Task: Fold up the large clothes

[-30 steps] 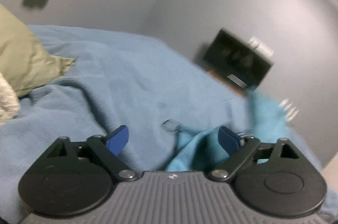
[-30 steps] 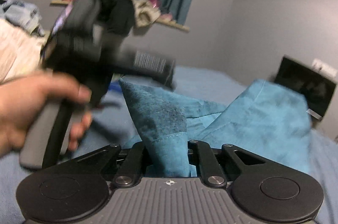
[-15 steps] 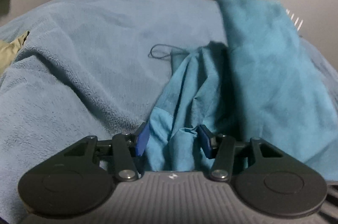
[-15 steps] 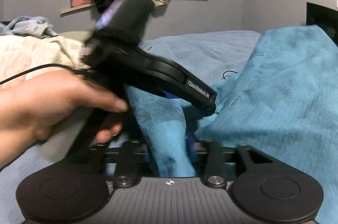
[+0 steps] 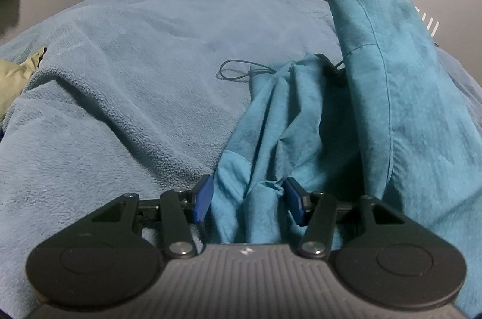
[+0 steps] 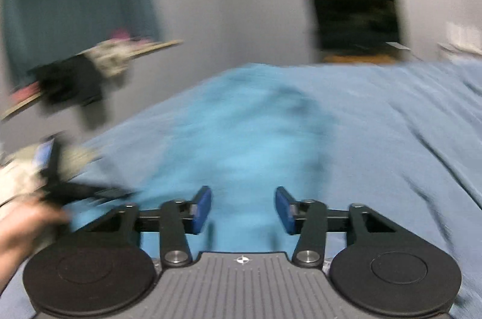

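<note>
Left tongs (image 5: 248,203): blue pads stand on either side of a gathered bunch of the teal, suede-like garment (image 5: 391,114); cloth fills the gap, left pad against the fabric edge, right pad touching a fold. Reads as a loose clamp on the bunched hem; jaws have just eased open slightly with the cloth between them.

Right tongs (image 6: 243,209): pads apart, nothing pinched. Jaws have just been closing a little, but no fabric sits between them; the garment lies blurred beyond the tips.

Garment location: on the bed, over a pale blue fleecy blanket (image 5: 120,96), right of centre in the left wrist view. One long panel with a stitched seam rises toward the far wall; a crumpled section runs back to the left tongs. A thin dark drawstring (image 5: 238,72) loops onto the blanket beside it.

Handling, judged: soft, limp, light; napped surface should grip the pads and drag on the fleece rather than slide. No stiffness, so it will sag between holds. Best taken at a hem or seamed corner, two points well apart.

Hard to read: right wrist view is heavily smeared. A hand (image 6: 21,225) with the other black gripper shows at its left edge, indistinct. Garment type, sleeves and full outline unclear; its lower right is cut off.
</note>
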A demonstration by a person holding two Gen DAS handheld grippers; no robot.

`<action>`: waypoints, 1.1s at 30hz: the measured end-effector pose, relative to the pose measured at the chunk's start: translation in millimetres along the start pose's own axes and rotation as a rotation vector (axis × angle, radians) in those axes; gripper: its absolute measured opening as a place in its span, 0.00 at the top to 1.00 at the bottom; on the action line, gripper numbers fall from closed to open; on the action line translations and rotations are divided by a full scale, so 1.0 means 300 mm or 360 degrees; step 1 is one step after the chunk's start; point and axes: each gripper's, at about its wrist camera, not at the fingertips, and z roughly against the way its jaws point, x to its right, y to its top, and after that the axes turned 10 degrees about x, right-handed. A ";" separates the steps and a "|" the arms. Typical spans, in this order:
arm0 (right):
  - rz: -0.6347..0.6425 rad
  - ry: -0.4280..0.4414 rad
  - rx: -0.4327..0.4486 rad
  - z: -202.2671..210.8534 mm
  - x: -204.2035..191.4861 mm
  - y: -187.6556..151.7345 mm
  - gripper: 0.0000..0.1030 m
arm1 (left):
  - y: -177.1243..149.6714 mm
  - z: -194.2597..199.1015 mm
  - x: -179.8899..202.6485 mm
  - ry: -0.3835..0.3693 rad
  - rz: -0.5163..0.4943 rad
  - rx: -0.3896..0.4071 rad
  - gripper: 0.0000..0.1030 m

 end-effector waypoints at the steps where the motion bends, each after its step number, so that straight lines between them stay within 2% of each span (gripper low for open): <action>1: -0.0060 -0.0049 -0.0019 -0.016 0.043 -0.009 0.67 | -0.001 0.004 0.001 0.0002 -0.0004 0.0004 0.49; 2: -0.0113 -0.0067 -0.0052 -0.034 0.075 -0.022 0.71 | -0.002 0.010 0.001 0.0003 -0.0007 0.0012 0.49; 3: -0.0147 -0.0053 -0.0079 -0.043 0.098 -0.036 0.72 | -0.001 0.033 0.003 0.0002 -0.0004 0.0024 0.49; 5: -0.0220 0.0063 -0.0134 -0.091 0.084 -0.081 0.76 | 0.003 0.062 -0.003 -0.0004 0.0016 0.0082 0.49; 6: -0.0220 0.0108 -0.0135 -0.105 0.066 -0.092 0.76 | 0.007 0.086 -0.009 -0.0010 0.0037 0.0135 0.49; 8: -0.0084 0.0102 -0.0122 -0.136 0.021 -0.107 0.76 | 0.018 0.164 -0.032 -0.0040 0.0126 0.0311 0.49; 9: -0.0006 0.0094 -0.0123 -0.160 -0.006 -0.110 0.76 | 0.024 0.203 -0.046 -0.0078 0.0187 0.0390 0.49; 11: 0.0087 0.0065 -0.0139 -0.212 -0.036 -0.112 0.77 | 0.034 0.278 -0.062 -0.0234 0.0292 0.0517 0.41; 12: 0.0109 0.0058 -0.0142 -0.227 -0.046 -0.085 0.77 | 0.037 0.297 -0.055 -0.0310 0.0305 0.0533 0.40; 14: 0.0141 0.0056 -0.0133 -0.247 -0.066 -0.088 0.76 | 0.046 0.296 -0.011 -0.0457 0.0244 0.0429 0.39; 16: 0.0158 0.0079 -0.0120 -0.251 -0.084 -0.086 0.76 | 0.028 0.273 0.065 -0.0507 0.0116 0.0355 0.39; 20: 0.0189 0.0179 -0.0127 -0.243 -0.104 -0.083 0.76 | -0.024 0.172 0.218 -0.0479 -0.0188 0.0219 0.39; 22: 0.0204 0.0174 -0.0136 -0.244 -0.105 -0.076 0.77 | -0.059 0.111 0.262 -0.0353 -0.0342 0.0127 0.39; 24: 0.0112 0.0173 -0.0144 -0.240 -0.075 -0.059 0.76 | -0.084 0.084 0.256 -0.0314 -0.0361 0.0082 0.39; 27: 0.0137 0.0088 0.0014 -0.225 -0.054 -0.003 0.71 | -0.086 0.083 0.238 -0.0315 -0.0340 0.0074 0.37; 28: 0.0165 0.0056 0.0053 -0.233 -0.050 0.021 0.65 | -0.089 0.083 0.235 -0.0316 -0.0336 0.0072 0.37; 29: 0.0196 0.0027 0.0077 -0.254 -0.046 0.046 0.60 | -0.092 0.085 0.230 -0.0314 -0.0334 0.0071 0.37; 33: 0.0360 -0.0067 0.0066 -0.419 -0.046 0.125 0.59 | -0.097 0.078 0.221 -0.0305 -0.0348 0.0064 0.37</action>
